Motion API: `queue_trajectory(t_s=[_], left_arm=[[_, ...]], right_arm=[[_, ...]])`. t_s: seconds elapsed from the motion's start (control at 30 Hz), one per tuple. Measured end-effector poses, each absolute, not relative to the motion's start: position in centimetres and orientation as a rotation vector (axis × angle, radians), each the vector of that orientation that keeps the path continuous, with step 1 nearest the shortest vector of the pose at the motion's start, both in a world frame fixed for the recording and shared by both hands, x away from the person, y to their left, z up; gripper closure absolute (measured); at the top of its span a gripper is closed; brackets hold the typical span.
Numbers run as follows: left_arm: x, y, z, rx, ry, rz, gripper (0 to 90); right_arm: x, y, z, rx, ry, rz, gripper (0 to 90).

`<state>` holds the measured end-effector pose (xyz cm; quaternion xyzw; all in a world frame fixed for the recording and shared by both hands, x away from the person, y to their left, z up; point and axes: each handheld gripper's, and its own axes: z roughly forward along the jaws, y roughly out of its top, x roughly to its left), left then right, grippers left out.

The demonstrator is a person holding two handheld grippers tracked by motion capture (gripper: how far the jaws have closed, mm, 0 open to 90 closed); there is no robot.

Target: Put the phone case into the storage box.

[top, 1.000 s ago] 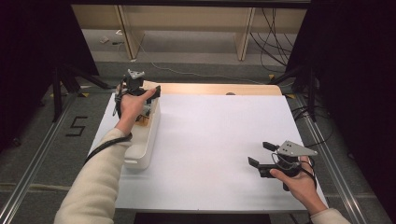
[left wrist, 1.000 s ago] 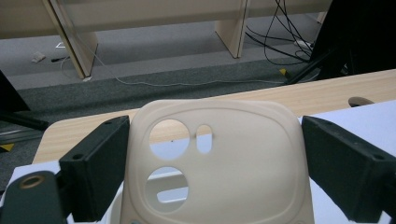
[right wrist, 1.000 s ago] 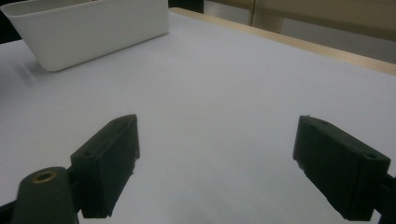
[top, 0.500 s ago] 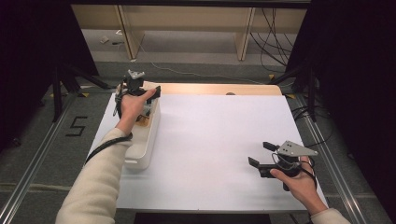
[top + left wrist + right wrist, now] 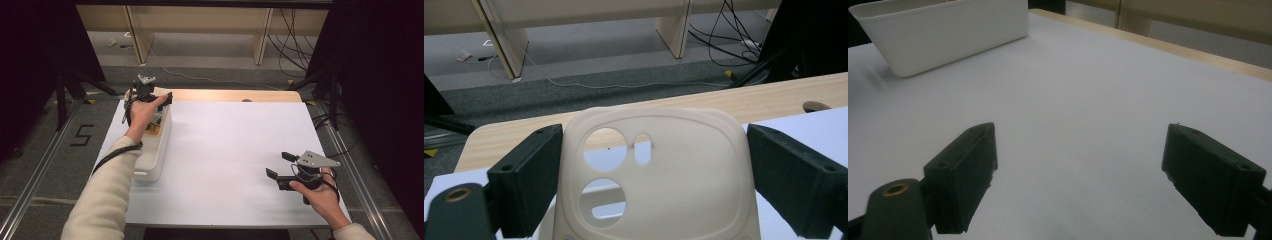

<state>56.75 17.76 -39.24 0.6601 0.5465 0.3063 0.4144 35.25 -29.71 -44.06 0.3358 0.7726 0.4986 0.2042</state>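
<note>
while the right gripper rests low over the near right part of the white table, held in the person's right hand, its two black jaws stand wide apart with nothing between them; in the right gripper view only bare white surface lies under the gap. the grey three-cornered plate sits on top of it, and its cable loops by the wrist.

further in, at the left side of the table, stands a long white bin, its near end close to the person's cream sleeve. the same bin shows at the far left of the right gripper view, well apart from that gripper.

over the far end of the bin the left gripper is held in the left hand. in the left gripper view a cream phone case stands upright between the jaws, its camera cut-outs at upper left; the left jaw touches its edge, the right jaw lies just beside the other edge, so the gripper looks to be pinching the case by its sides. the case hangs above the bin's far end.

beyond lies the table's wooden strip, then grey floor with cables.
</note>
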Motion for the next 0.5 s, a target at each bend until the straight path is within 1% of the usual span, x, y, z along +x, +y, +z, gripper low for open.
queue_trajectory(t_s=[0.5], left_arm=[[56.9,17.68,-39.53,1.673,1.376,0.766,10.8]], right_arm=[[35.25,-29.7,-44.05,0.937,2.154,1.391,15.5]])
